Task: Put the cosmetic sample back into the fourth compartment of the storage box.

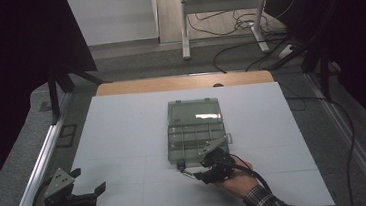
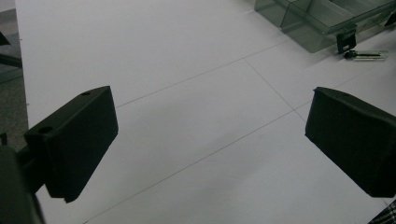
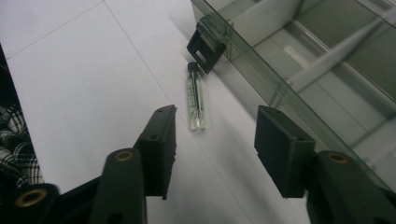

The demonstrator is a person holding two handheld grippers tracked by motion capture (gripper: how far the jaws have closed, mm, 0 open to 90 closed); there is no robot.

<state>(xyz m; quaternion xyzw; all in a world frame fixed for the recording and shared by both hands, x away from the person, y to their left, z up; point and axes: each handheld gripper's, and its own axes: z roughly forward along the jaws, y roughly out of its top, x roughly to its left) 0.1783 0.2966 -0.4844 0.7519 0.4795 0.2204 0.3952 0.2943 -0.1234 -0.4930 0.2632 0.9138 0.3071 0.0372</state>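
Clear compartment box [image 1: 195, 130] sits centre of high view on white table sheet [image 1: 124, 138], lid open toward top of frame. Small clear vial [image 3: 197, 99] with black cap lies on sheet just beside box's black latch [image 3: 204, 49], upper centre of right gripper view. Right gripper [image 3: 212, 140] at lower centre, jaws spread, empty, vial just ahead. Left gripper [image 1: 85, 187] at lower left of high view, jaws wide apart, empty, over bare sheet.

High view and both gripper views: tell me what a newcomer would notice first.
The clear compartment box with its lid open, at the middle of the white table, draws the eye first. Next is the small glass vial lying flat beside the box's black latch, just ahead of the open right hand-held gripper. The left hand-held gripper sits open at the near left edge.
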